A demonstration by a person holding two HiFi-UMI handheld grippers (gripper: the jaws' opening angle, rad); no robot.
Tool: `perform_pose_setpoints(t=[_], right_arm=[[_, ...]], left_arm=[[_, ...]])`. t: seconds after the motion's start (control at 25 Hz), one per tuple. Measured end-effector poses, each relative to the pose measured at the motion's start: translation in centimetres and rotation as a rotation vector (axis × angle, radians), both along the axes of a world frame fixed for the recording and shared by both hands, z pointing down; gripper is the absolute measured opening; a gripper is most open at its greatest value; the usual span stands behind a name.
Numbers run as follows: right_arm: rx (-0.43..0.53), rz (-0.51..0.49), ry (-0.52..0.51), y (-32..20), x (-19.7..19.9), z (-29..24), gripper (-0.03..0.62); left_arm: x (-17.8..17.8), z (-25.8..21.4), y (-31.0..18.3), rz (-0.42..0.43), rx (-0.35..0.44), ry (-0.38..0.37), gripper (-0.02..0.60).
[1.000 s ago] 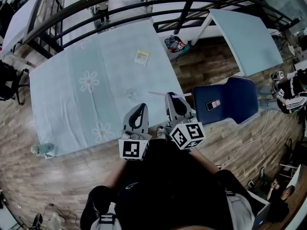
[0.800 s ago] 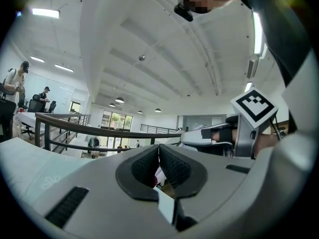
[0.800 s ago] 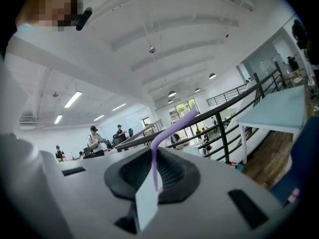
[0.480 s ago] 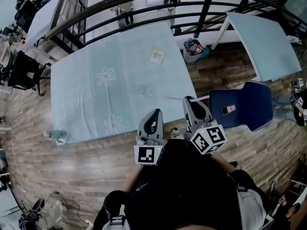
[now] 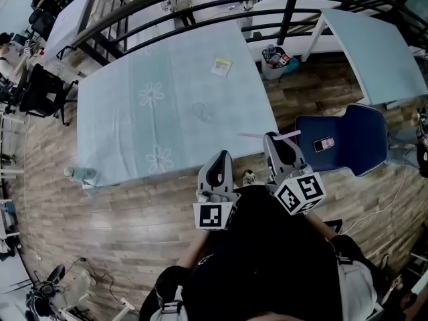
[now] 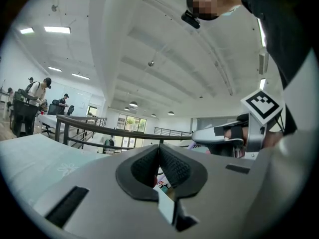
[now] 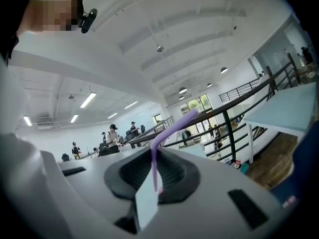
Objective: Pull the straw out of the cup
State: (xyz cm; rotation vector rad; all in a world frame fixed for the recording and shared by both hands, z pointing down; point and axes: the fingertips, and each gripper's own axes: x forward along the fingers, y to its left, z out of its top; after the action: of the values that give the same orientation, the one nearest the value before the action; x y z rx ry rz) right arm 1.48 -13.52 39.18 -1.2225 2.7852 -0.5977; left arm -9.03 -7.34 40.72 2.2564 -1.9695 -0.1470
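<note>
Faint clear cup [image 5: 199,110] on pale table [image 5: 114,139]

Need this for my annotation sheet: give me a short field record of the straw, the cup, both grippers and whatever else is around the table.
straw: purple, bent, out of the cup
cup: clear, on the table, nothing in it
right gripper: fingers shut on the straw
left gripper: fingers together, nothing between them
table: light-blue flowered cloth, small packet near the far edge
chair: blue, right of the table, phone on its seat
</note>
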Motion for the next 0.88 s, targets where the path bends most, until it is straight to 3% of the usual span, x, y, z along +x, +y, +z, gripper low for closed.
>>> perform_pose_setpoints(t=[0.6, 0.88], right_arm=[[0.091, -0.043, -0.006, 2.1, 1.8, -0.4, 0.038], [0.084, -0.050, -0.007, 2.1, 2.5, 0.2, 0.038]], left_arm=[[3.8, 0.2, 0.0, 0.066, -0.008, -0.031, 0.015], [4.8, 0.1, -0.2, 0.068, 0.007, -0.037, 0.015]])
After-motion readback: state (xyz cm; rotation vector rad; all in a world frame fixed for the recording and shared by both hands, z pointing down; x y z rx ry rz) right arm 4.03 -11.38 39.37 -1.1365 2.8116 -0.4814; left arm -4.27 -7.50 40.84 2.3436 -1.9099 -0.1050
